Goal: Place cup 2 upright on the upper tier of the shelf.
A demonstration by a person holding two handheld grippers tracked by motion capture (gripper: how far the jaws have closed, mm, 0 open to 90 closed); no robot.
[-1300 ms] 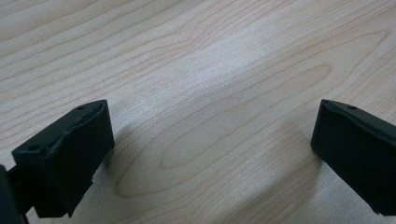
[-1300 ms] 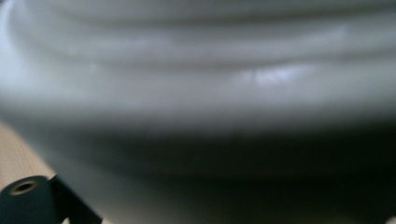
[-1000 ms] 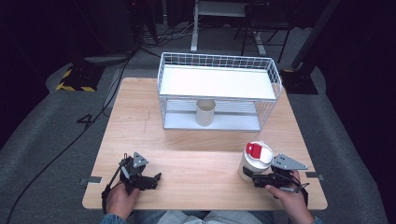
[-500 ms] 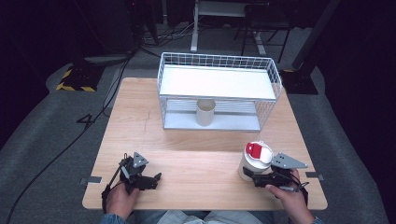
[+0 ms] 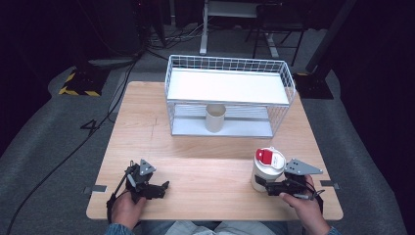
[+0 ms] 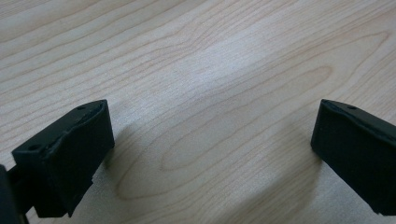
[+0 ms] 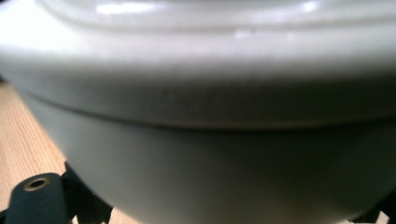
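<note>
- The right gripper (image 5: 268, 185) stands at the side of a white container (image 5: 267, 169) with a red flap on its lid. The jaws have just been closing, and the container is between them. In the right gripper view the white wall (image 7: 196, 140) sits just in front of the camera, with one black jaw at each lower corner, so I judge that the pads press on it.
- The left gripper (image 5: 157, 187) rests well apart from the container, low over the table (image 5: 205, 181). Its jaws are wide open and hold nothing; between them there is bare wood (image 6: 210, 116).
- Far ahead of both grippers stands a wire shelf (image 5: 230, 95) with a paper cup (image 5: 215, 117) under it.
- Risk: the grip is low on a tall, smooth body. If the container is lifted fast, it can tilt or slip out.
- Risk: the space under the shelf is low, so the lid can hit the wire edge if the container is moved there.
</note>
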